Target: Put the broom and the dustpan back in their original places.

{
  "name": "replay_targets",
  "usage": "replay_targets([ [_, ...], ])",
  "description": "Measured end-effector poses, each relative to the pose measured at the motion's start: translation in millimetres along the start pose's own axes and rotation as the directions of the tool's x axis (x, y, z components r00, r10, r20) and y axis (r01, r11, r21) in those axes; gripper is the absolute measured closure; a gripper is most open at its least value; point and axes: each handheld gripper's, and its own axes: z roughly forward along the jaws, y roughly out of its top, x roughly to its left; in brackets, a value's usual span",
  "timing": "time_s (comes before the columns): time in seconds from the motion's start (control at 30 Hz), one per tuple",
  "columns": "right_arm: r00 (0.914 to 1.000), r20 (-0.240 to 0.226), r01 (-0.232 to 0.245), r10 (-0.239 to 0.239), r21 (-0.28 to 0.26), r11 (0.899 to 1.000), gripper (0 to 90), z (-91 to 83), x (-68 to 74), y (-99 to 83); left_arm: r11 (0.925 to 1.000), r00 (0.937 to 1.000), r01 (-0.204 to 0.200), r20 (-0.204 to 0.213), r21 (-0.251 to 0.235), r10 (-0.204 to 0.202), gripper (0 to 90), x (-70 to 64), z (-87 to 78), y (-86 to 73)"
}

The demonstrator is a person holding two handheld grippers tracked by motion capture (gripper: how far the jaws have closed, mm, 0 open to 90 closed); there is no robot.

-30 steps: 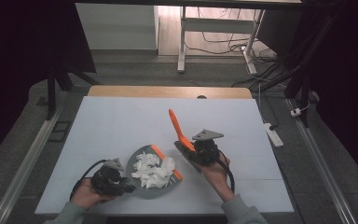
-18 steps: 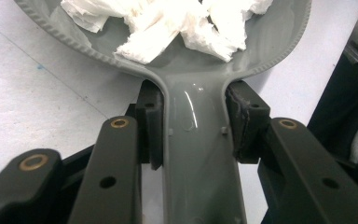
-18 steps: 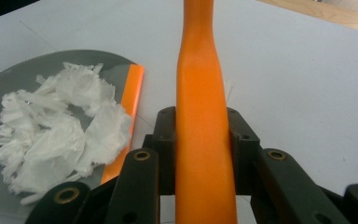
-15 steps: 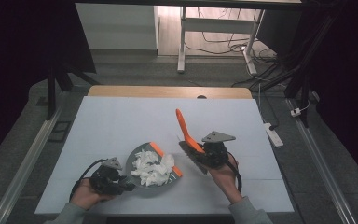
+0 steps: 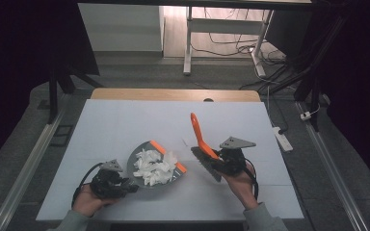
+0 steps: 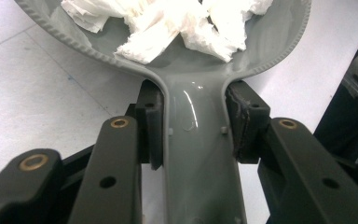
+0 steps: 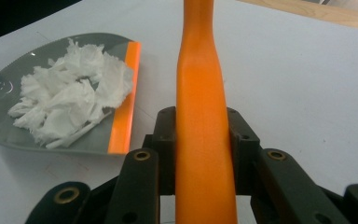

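White table [image 5: 125,125]; grey dustpan [image 5: 142,163] and orange brush [image 5: 200,137] carry no legible writing.

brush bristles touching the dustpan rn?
Apart. The high view shows bare white table between the brush bristles and the dustpan's orange lip; the right gripper holds the brush off to the side.

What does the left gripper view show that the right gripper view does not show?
The left gripper view shows the dustpan's grey handle clamped between the left tool's jaws, and the ridged rim at the back of the pan.

The right gripper view shows the brush's orange handle clamped between the right tool's jaws, the orange front lip of the pan, and a wooden table edge.

Both show the torn white paper lying in the dustpan and the white table surface.
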Motion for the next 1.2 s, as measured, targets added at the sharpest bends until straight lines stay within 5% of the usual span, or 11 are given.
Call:
replay_targets([
  [0.37, 1.0, -0.002, 0.003, -0.003, 0.007, 1.0, 70.4, -11.7, -4.5, -6.8, 0.999, 0.9995, 0.023, -0.022, -0.037, -0.023, 61.8, -4.8, -3.2, -3.0],
  [0.8, 0.9997, 0.024, -0.011, 0.011, 0.006, 1.0, 70.4, -14.4, -13.9, -7.6, 0.9997, 0.9995, 0.018, -0.024, -0.016, -0.019, 61.8, -3.3, 2.8, 0.4],
  [0.93, 0.9987, 0.049, -0.012, 0.011, 0.017, 1.0, 70.4, 0.7, -21.1, 2.7, 1.0, 0.9997, -0.003, -0.024, 0.008, 0.003, 61.8, -2.4, 10.3, 6.4],
  [1.2, 0.9936, 0.113, -0.011, -0.001, 0.106, 0.994, 70.4, 60.5, -38.3, 36.5, 0.9987, 0.9994, -0.033, -0.01, 0.038, 0.034, 61.8, 4.3, 16.4, 10.5],
])
